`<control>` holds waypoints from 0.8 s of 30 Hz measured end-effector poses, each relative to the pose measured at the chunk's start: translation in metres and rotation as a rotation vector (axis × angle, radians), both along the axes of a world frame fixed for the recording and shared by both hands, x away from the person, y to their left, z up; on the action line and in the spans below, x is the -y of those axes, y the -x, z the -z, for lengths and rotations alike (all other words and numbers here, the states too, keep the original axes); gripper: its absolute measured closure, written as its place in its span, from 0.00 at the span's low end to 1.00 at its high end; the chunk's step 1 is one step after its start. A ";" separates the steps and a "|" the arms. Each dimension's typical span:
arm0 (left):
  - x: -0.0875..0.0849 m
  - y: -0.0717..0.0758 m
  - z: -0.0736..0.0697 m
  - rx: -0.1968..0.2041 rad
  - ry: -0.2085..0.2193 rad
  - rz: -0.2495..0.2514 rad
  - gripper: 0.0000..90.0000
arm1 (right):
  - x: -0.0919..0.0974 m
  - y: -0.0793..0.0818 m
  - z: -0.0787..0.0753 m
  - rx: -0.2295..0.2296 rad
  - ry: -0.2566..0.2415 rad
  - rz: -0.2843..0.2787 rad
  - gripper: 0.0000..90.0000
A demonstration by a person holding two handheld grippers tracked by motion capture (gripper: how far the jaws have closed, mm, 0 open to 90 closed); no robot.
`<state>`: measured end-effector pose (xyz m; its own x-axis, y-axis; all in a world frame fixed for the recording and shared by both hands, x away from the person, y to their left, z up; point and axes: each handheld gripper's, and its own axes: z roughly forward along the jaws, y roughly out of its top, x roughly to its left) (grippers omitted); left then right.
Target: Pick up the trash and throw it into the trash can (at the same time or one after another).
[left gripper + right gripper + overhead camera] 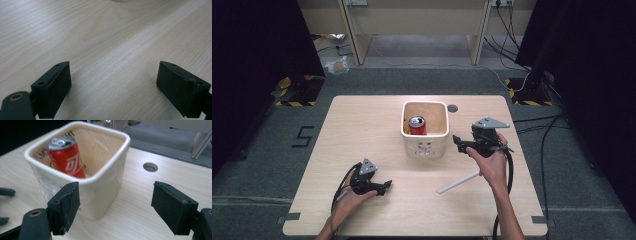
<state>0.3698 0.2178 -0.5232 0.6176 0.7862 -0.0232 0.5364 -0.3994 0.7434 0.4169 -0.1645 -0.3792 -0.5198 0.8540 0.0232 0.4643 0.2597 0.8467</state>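
Table (362, 125) carries everything, w/ the cream bin (426, 148) a bit behind its centre as the landmark. Red can (417, 125) already stands upright inside the bin, toward its left wall; in the right gripper view the can (65, 157) leans close to the near-left wall of the bin (100, 195), top just about level w/ the rim. So that part looks done. Right gripper (460, 141) hovers just right of the bin, jaws spread wide & holding nothing; in its own view the right gripper (115, 207) has one jaw in front of the bin wall, not gripping it. Left gripper (386, 187) sits front-left of the bin, well apart, low over bare wood; own view shows the left gripper (113, 87) w/ jaws wide apart, empty. White straw (458, 182) lies flat on the table front-right of the bin, near the right hand (492, 167), untouched. Likely what's left: pick up the straw & drop it in the bin, prob. w/ the right gripper since it's nearest
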 end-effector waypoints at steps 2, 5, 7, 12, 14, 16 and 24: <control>0.000 0.000 0.000 0.000 0.000 0.000 0.13 | 0.001 0.002 0.007 -0.015 0.021 0.002 0.25; 0.000 0.000 0.000 -0.001 -0.003 0.002 0.13 | 0.002 0.006 0.018 -0.032 0.031 0.004 0.25; 0.000 0.000 0.000 -0.002 -0.002 0.001 0.13 | 0.004 0.008 0.026 -0.045 0.052 0.012 0.25; 0.000 0.000 0.000 -0.002 -0.002 0.001 0.13 | 0.008 0.012 0.046 -0.089 0.069 0.026 0.25; 0.000 0.000 0.000 -0.002 -0.002 0.001 0.13 | 0.010 0.015 0.054 -0.099 0.082 0.037 0.25; 0.000 0.000 0.000 -0.001 -0.001 0.000 0.13 | 0.010 0.020 0.064 -0.110 0.091 0.041 0.25; 0.000 0.000 0.000 0.000 -0.002 0.001 0.13 | 0.011 0.031 0.091 -0.139 0.120 0.071 0.27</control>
<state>0.3699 0.2179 -0.5232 0.6183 0.7857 -0.0218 0.5363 -0.4015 0.7424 0.3859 -0.1753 -0.4700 -0.4568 0.8895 -0.0137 0.5958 0.3174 0.7378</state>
